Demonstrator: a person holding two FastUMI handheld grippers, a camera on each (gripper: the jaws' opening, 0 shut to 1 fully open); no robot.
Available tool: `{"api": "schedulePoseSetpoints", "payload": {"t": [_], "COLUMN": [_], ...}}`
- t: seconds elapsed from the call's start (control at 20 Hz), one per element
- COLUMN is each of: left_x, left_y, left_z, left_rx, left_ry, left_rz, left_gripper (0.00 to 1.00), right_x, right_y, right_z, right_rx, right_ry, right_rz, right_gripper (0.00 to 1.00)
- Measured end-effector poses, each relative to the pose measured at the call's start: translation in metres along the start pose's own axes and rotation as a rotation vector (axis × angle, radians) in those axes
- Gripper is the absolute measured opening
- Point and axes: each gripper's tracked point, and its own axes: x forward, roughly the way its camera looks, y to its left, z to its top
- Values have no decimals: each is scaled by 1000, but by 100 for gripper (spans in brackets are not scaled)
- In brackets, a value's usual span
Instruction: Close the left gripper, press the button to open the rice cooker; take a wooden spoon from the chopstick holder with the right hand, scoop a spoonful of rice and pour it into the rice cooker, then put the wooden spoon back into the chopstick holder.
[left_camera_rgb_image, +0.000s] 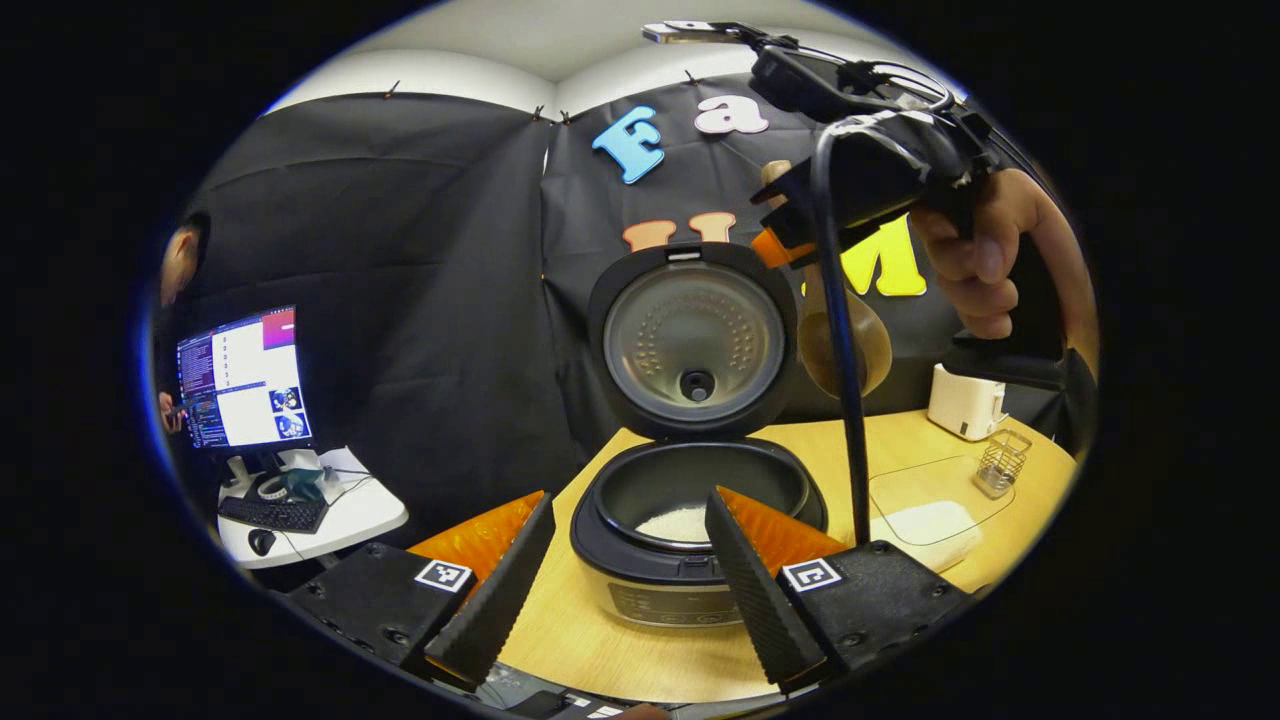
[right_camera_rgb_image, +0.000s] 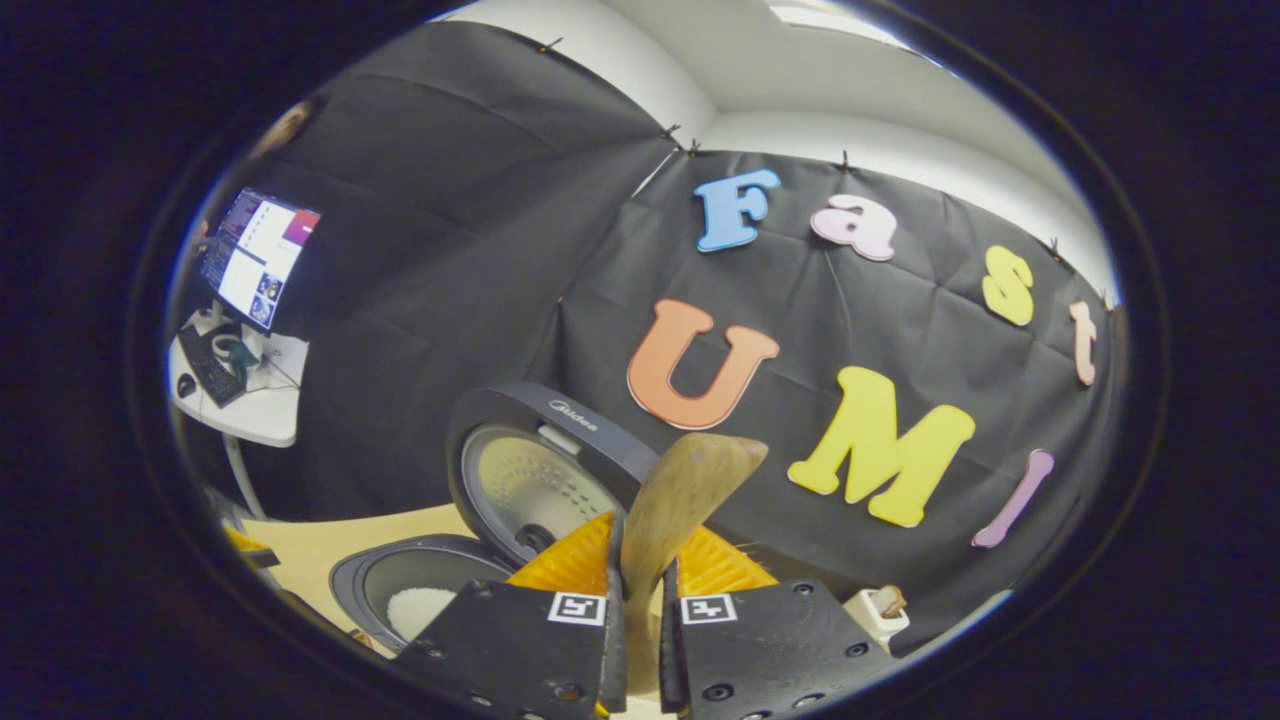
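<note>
Lid up on rice cooker (left_camera_rgb_image: 690, 520), rice inside | right gripper (right_camera_rgb_image: 640, 600) jaws clamped on wooden spoon (right_camera_rgb_image: 680, 500), held high, well above chopstick holder (left_camera_rgb_image: 1001, 462) on desk (left_camera_rgb_image: 900, 440) | left gripper (left_camera_rgb_image: 625, 560) jaws wide apart, holding nothing | risk: thin grip, spoon pivoting or missing the holder on return

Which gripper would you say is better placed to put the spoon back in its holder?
Right: the right gripper is shut on the wooden spoon, while the left gripper hangs open before the rice cooker.
</note>
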Motion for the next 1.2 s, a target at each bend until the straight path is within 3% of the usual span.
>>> {"api": "schedulePoseSetpoints", "payload": {"t": [0.2, 0.3, 0.6, 0.85, 0.9, 1.2], "left_x": [-2, -3, -1, -2, -2, -3], "left_y": [-26, -35, -56, -70, -73, -77], "left_z": [9, 12, 17, 21, 21, 25], "left_rx": [-9, -8, -7, 3, 5, -39], "left_ry": [-21, -30, -40, -52, -53, -73], "left_rz": [-52, -60, -82, -100, -103, -129], "left_gripper": [96, 100, 97, 100, 96, 96], "right_x": [-8, -13, -35, -48, -49, -44], "right_y": [-50, -78, -168, -228, -238, -300], "right_z": [-18, -31, -79, -136, -148, -237], "right_rx": [61, 94, 176, 257, 277, 359], "right_ry": [20, 31, 60, 111, 121, 212], "right_rz": [-44, -73, -183, -251, -259, -347], "right_gripper": [12, 12, 13, 12, 12, 13]}}
